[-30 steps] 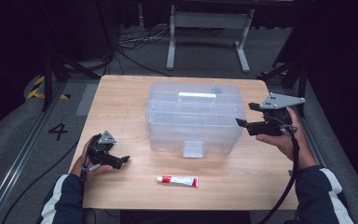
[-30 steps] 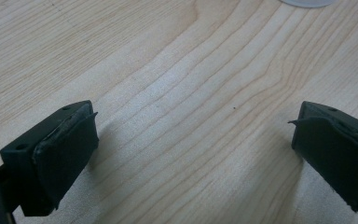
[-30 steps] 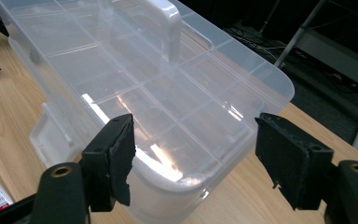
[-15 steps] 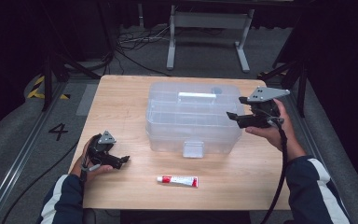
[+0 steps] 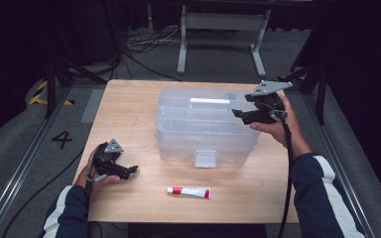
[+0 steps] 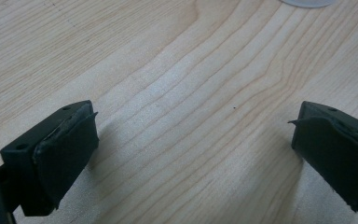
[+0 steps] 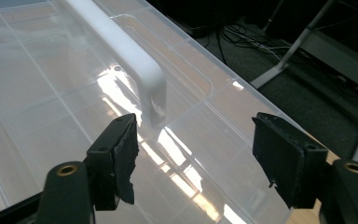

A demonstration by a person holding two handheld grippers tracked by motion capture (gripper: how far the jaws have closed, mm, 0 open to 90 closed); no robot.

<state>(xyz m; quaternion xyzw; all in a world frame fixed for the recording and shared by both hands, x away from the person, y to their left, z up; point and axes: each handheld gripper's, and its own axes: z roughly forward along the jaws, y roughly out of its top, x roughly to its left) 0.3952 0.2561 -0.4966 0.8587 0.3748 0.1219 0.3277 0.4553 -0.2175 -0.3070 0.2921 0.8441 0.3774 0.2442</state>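
Your right gripper hangs over the right end of the clear plastic box, jaws spread wide with nothing between them. In the right gripper view the white handle runs away toward 11 o'clock, and its near end comes down into the lid just past your left pad, a little inside the gap. The box itself sits at the middle of the wooden table, lid on, with its front latch facing you at 6 o'clock.

Your left gripper rests low at 8 o'clock from the box, well apart from it, also spread wide and holding nothing; bare wood lies between its pads. A small red-and-white tube lies near the table's front edge, at 6 o'clock of the latch.

You look to be in the approach to the handle, not yet on it. Next, I judge, you must carry the right gripper on toward 11 o'clock, so that the pads sit either side of the white bar, and then close.
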